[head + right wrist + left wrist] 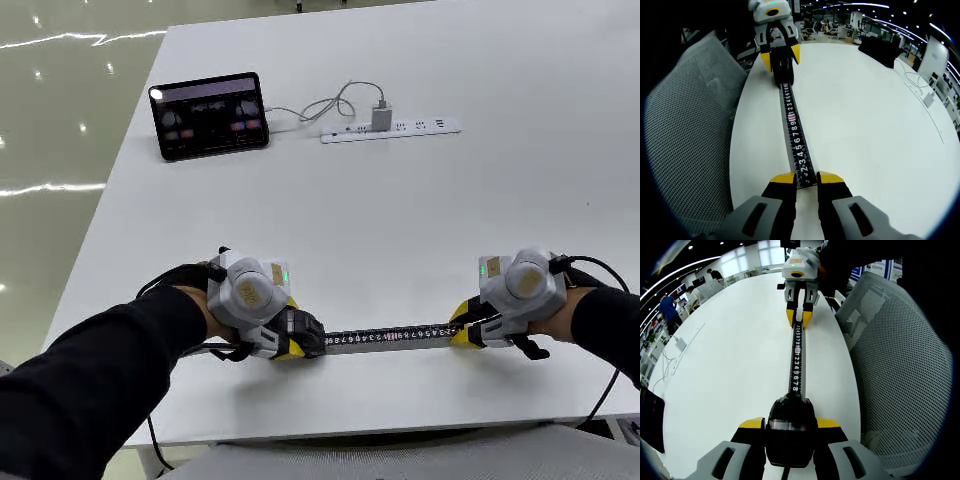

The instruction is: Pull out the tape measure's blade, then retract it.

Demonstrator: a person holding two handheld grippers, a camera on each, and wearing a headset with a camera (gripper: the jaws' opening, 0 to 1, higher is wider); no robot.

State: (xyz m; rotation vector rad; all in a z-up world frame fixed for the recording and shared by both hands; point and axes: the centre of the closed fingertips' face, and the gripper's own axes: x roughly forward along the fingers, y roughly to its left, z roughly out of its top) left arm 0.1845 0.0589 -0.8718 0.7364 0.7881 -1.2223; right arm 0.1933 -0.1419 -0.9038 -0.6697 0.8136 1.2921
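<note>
The white table [400,200] spreads out ahead of both grippers, with a tablet [209,114] and a power strip [392,128] far beyond them. The left gripper [790,422] is clamped around the black tape measure case [790,440]. The blade [792,125] lies flat, stretched from there to the right gripper [806,178], which pinches its tip between its jaws

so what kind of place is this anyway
Probably an open-plan office or lab workspace: a large white table carrying a tablet and a power strip with a charger plugged in, a mesh office chair beside it, and people under long ceiling lights in the background.
</note>
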